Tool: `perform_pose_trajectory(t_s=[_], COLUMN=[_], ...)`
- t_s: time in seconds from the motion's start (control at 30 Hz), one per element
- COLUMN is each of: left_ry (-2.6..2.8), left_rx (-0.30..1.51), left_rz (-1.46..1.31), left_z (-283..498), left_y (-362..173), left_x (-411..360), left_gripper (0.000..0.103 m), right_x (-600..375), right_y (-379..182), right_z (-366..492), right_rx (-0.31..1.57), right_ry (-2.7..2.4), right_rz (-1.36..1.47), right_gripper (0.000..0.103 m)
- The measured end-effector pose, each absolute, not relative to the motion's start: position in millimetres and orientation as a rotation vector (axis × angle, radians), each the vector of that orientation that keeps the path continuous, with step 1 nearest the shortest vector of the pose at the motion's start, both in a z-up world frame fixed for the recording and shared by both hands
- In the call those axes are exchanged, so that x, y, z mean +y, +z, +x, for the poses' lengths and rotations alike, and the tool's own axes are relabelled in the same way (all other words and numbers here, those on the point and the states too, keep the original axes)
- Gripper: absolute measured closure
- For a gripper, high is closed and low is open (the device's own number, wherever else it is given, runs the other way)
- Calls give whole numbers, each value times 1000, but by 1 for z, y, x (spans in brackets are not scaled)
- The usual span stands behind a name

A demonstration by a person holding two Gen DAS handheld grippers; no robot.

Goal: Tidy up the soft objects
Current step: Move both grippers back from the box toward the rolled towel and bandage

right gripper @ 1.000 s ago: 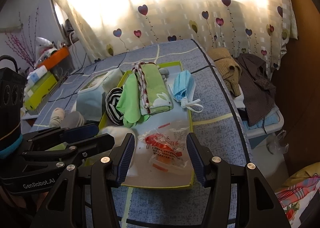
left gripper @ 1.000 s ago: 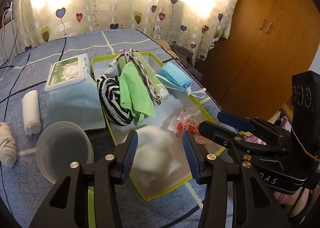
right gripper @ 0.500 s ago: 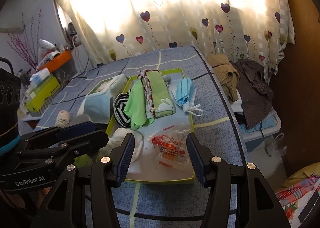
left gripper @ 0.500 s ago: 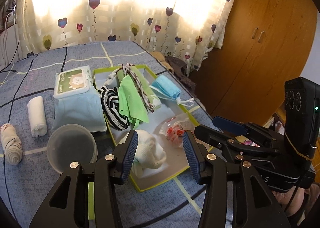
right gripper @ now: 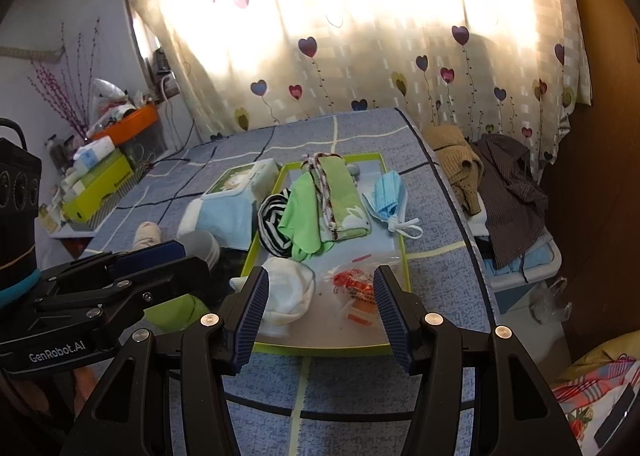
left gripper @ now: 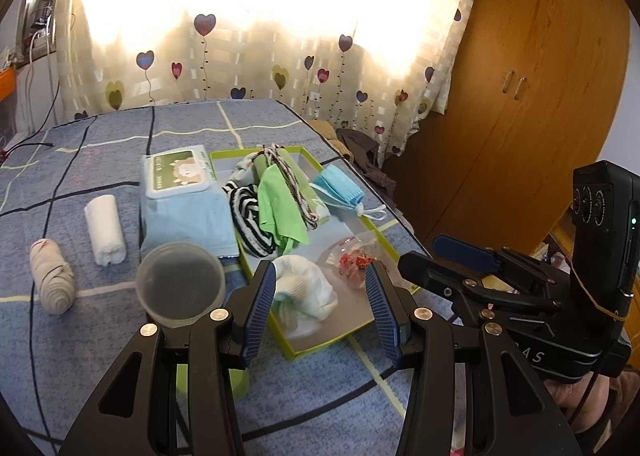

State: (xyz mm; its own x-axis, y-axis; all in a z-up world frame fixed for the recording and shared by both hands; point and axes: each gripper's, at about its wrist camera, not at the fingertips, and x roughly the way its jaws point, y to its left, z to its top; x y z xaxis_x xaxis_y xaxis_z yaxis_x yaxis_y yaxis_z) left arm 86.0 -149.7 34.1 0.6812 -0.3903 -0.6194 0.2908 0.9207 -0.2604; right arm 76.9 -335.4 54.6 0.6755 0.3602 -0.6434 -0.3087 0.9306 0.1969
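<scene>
**Both grippers held above the tray, jaws wide, nothing gripped**

The left gripper (left gripper: 320, 302) is held clear above the near end of the tray (left gripper: 308, 348) and angled downward. Its jaws are spread wide; no object is pressed between the pads. The right gripper (right gripper: 320, 306) is held alongside, tilted likewise, jaws equally wide and empty. The sock (left gripper: 306, 292) is seen lying inside the tray at its near end, just beside the wrapper (left gripper: 354, 260). The cup (left gripper: 180, 284) is placed on the bed outside the tray.

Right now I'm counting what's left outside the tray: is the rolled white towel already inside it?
No. The rolled white towel lies on the blue bedspread, left of the green-rimmed tray.
</scene>
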Motion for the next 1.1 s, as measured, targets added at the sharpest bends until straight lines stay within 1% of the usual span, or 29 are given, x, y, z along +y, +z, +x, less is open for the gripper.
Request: perform_pose_trajectory(t_s=[0.3,0.63,1.1], left_ry=[-361,-299,-244], left_rx=[697,681,678], left_rz=[-151,-184,-232], left_z=[72,64,58], left_y=[43,45,41], left_x=[-135,-105,-66], left_gripper=[55,55,55], right_x=[-323,-299,-264], right_y=[67,76,78], right_z=[66,59,61], right_rx=[722,717,724], right_ry=[384,406,456], right_rz=[52,14,-23], right_gripper=[47,43,43])
